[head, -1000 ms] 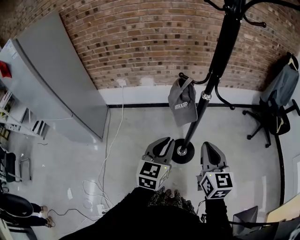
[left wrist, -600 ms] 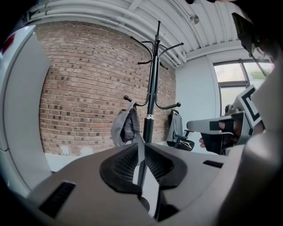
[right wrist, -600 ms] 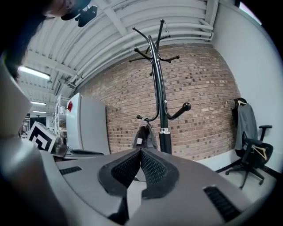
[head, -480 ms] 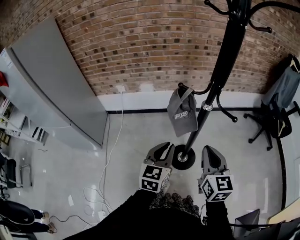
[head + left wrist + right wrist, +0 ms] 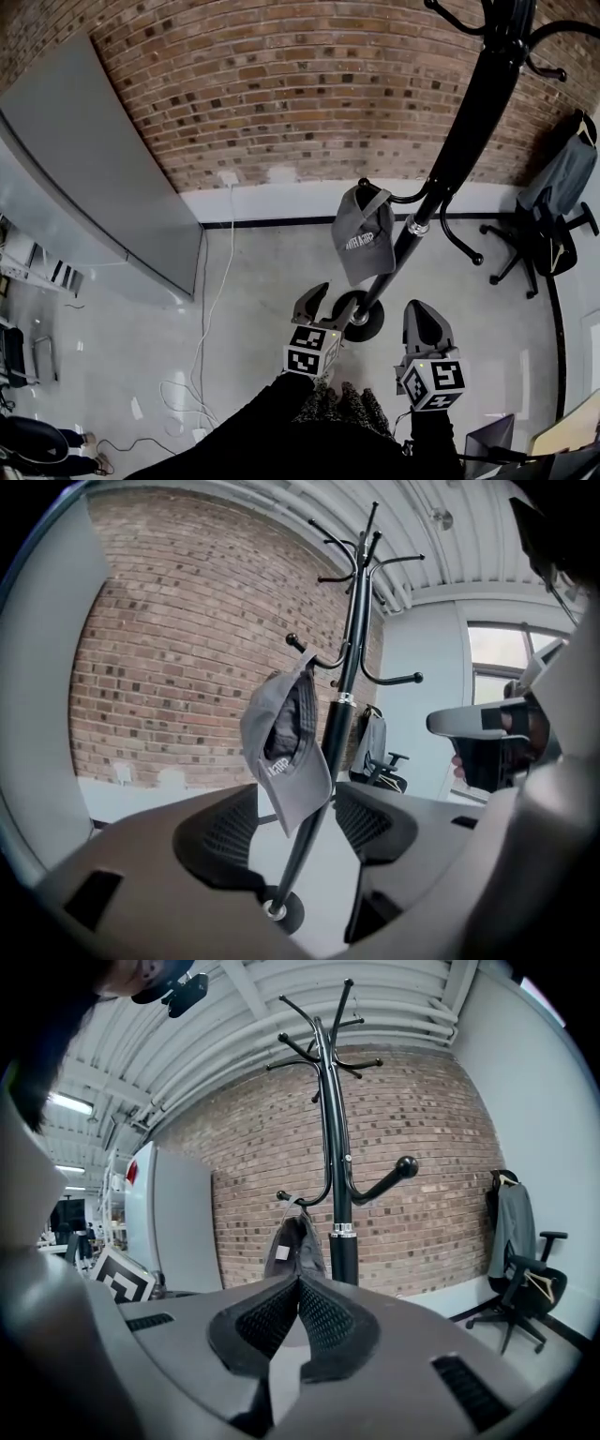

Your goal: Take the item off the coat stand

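Observation:
A grey cap (image 5: 364, 242) hangs from a low hook of the black coat stand (image 5: 469, 131). It also shows in the left gripper view (image 5: 286, 747) and the right gripper view (image 5: 295, 1241). My left gripper (image 5: 328, 302) is below and in front of the cap, apart from it. Its jaws are opening, and nothing is between the pads (image 5: 225, 832); the cap and pole (image 5: 342, 705) only show beyond the gap. My right gripper (image 5: 420, 314) is held to the right of the stand's base (image 5: 361, 319). It is shut, pads together (image 5: 298, 1288), and holds nothing.
A brick wall (image 5: 281, 84) stands behind the coat stand. A grey cabinet (image 5: 103, 187) is at the left, with cables (image 5: 211, 319) trailing over the floor beside it. An office chair with a jacket (image 5: 553, 206) is at the right. A person's legs (image 5: 28, 441) show at the lower left.
The left gripper's jaws have opened from shut. Both grippers and the head have come a little closer to the stand; the cap hangs as before.

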